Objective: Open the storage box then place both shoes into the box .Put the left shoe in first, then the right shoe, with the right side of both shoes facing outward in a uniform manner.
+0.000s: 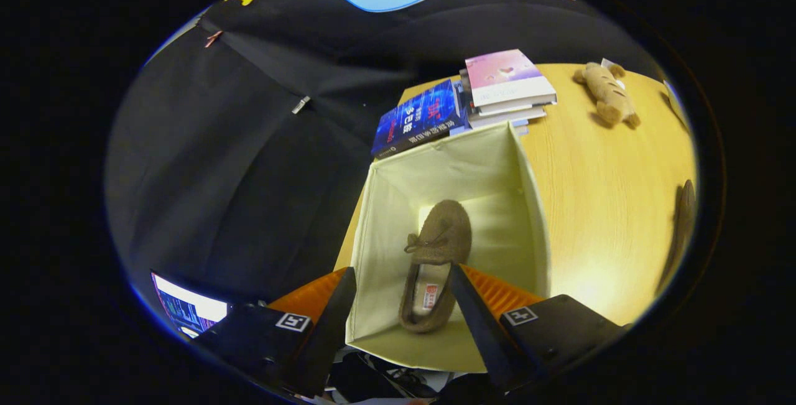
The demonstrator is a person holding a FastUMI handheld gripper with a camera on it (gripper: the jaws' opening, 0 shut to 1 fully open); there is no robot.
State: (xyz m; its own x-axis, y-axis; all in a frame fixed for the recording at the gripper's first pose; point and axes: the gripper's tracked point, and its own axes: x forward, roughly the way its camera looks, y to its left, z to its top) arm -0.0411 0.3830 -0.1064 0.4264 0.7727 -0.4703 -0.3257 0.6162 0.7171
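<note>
Fingers (336, 311) of my gripper (401, 318) spread wide, released, above the open storage box (535, 218); one brown shoe (435, 262) on its floor, second shoe (683, 218) outside on the table (609, 193).

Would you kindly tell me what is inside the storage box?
One brown shoe lies on the storage box floor, between the open gripper's fingers. The fingers hide part of the floor near the front wall.

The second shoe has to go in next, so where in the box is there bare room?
Inside the box, bare floor lies beside the shoe toward the table-side wall. The book-side corner is tighter. The gripper hangs above, jaws open.
</note>
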